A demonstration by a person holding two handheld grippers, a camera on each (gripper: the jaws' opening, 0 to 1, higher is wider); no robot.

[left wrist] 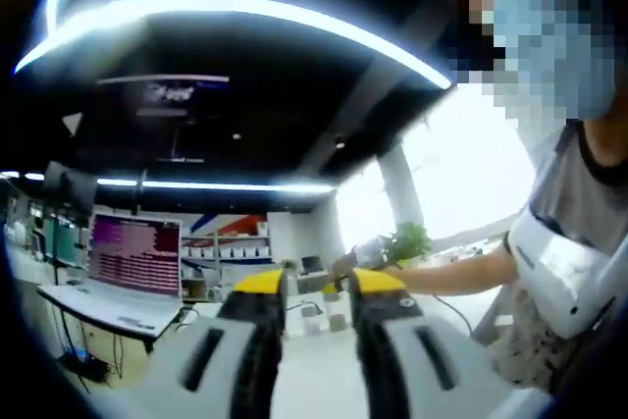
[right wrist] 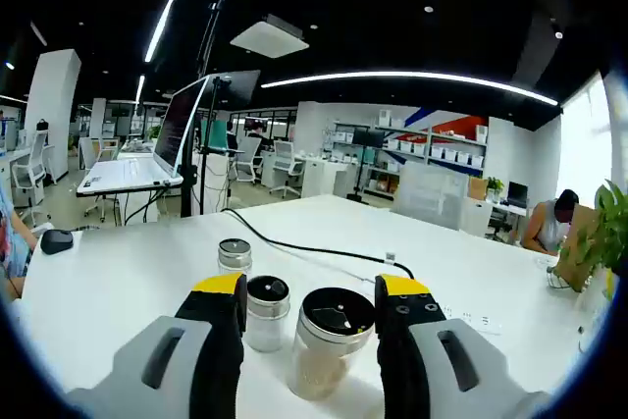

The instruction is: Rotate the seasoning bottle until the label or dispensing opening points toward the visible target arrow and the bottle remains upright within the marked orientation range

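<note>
In the right gripper view the right gripper (right wrist: 319, 293) stands with its yellow-tipped jaws apart, and the seasoning bottle (right wrist: 330, 340) is upright between them, at 6 o'clock of the view. If the jaws touch its glass, I cannot tell; there seems to be a narrow gap on each side. Its dark lid faces the camera, but the opening on the lid is too small to read, and the lower part of the bottle is cut off by the bottom of the view. No label can be made out.

A smaller shaker (right wrist: 266, 313) stands just beside it at 9 o'clock, partly hidden behind the left jaw. A third small jar (right wrist: 235, 255) is behind that one, toward 11 o'clock. A black cable (right wrist: 304, 247) runs over the white table (right wrist: 128, 277) behind the bottles. The table has free surface at 9 o'clock and at 3 o'clock.

In the left gripper view the left gripper (left wrist: 319, 287) is lifted, jaws apart with nothing between them. A person (left wrist: 564, 233) stands at 3 o'clock, and a laptop (left wrist: 132, 257) is at 8 o'clock.
</note>
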